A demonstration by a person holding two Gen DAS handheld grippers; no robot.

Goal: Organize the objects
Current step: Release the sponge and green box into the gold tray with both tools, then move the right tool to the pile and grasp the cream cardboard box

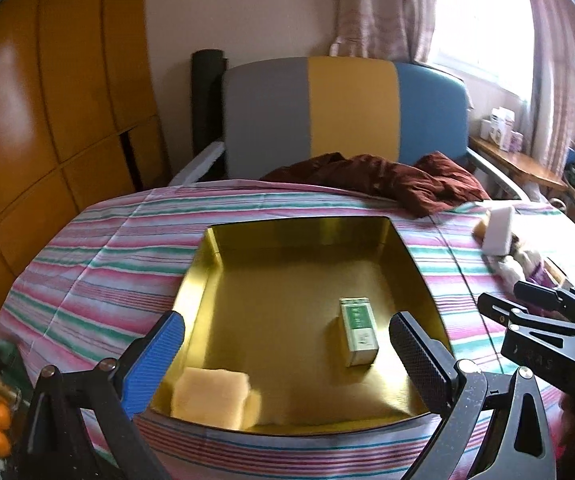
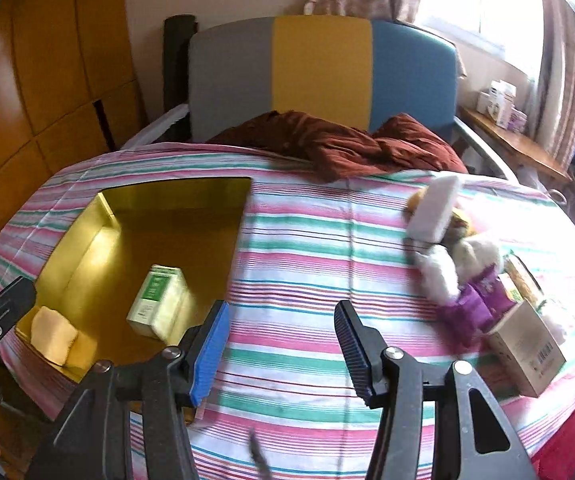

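Two items lie inside the shallow square gold tray (image 1: 215,264), whose glossy metal floor mirrors them: a small rectangular green-and-white carton (image 1: 358,330) lying flat near the middle, and a soft yellow sponge block (image 1: 210,396) in the near left corner. The tray rests on a bed covered with a sheet (image 1: 107,256) striped pink, green and white. Right of it on the sheet, well apart, sits a heap: a white foam block (image 2: 433,210), fluffy white plush (image 2: 459,264), crinkly purple packets (image 2: 477,304) and a cardboard box (image 2: 527,350). A rumpled maroon cloth (image 2: 343,140) lies by the panelled headboard (image 2: 321,64). The left tongs (image 1: 287,354) gape wide over the tray, grasping nothing; the right tongs (image 2: 281,340), ribbed blue pads apart, hang released above bare sheet.
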